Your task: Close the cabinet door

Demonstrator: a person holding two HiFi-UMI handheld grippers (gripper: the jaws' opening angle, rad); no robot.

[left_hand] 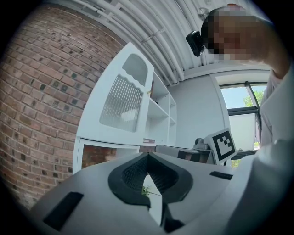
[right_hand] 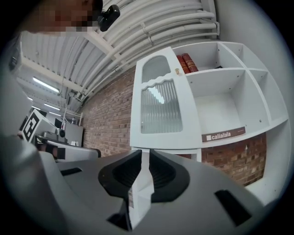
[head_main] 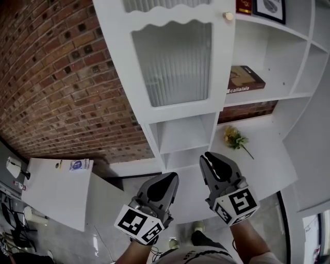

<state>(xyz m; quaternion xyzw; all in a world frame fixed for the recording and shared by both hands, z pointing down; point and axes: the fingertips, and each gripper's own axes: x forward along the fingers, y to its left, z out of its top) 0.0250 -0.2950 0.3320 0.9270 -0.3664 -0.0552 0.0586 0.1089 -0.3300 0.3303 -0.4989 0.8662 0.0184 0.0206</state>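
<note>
Grey moulded shells covered two grippers at the near edge of the head view, each carried on a forearm coming in from below and each bearing one cube with square markers. Both pointed level toward the white cabinet (head_main: 309, 49), side by side and apart from each other. The left gripper (head_main: 174, 176) was clenched, its black jaw tips meeting with nothing between them. The right gripper (head_main: 205, 155) sat slightly farther forward, its jaws parted by a narrow slit and empty. Neither touched the cabinet.

Just beyond the right gripper, one sprig of yellow flowers (head_main: 234, 138) lay on the white surface (head_main: 268, 165) at the cabinet's base. To the near left stood one separate white table (head_main: 56, 198).

Farther on, two small open cubbyholes sat one above the other beneath the cabinet door (head_main: 172, 62). There was one such door, white with a ribbed glass pane, standing across the left upper compartment, with one round knob (head_main: 227, 16) at its right edge. Whether it sat fully flush I could not tell. Right of it, one brown book (head_main: 245, 79) lay flat on an open shelf. In the right gripper view, two red books (right_hand: 186, 63) stood upright on the shelf above.

Behind and left of the cabinet ran a brick wall (head_main: 56, 87).
</note>
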